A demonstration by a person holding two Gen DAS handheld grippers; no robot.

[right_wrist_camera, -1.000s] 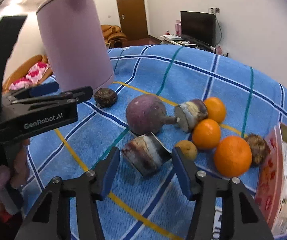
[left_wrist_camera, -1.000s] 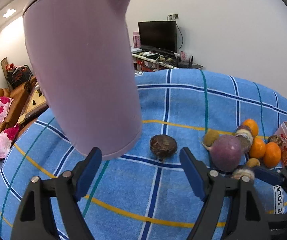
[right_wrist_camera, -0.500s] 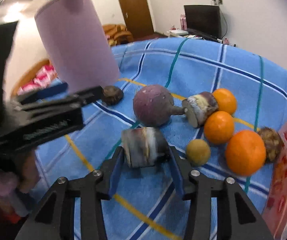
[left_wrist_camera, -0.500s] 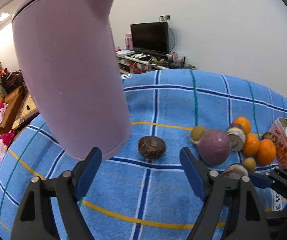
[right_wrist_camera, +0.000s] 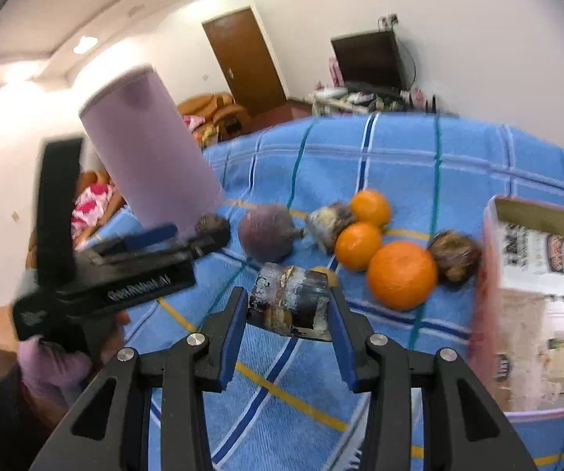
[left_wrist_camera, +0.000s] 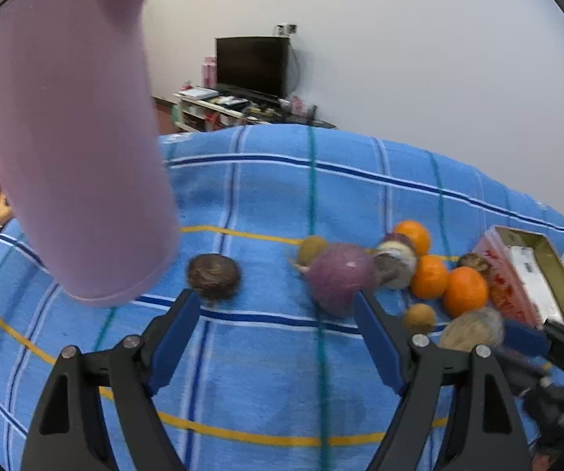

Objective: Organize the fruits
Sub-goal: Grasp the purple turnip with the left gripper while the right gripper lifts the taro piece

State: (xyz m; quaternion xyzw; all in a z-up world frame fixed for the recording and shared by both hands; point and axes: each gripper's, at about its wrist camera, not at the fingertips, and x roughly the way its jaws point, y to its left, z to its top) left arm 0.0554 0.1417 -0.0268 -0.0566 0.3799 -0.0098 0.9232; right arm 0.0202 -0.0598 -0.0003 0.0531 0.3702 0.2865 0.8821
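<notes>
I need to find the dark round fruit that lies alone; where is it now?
In the left wrist view, the dark round fruit lies on the blue cloth, beside the base of the pink jug, left of the purple fruit.

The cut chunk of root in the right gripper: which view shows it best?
The right wrist view. The cut chunk sits centred between the right gripper's blue pads, its mottled skin plain. The left wrist view shows only a blurred pale end at the right edge.
</notes>
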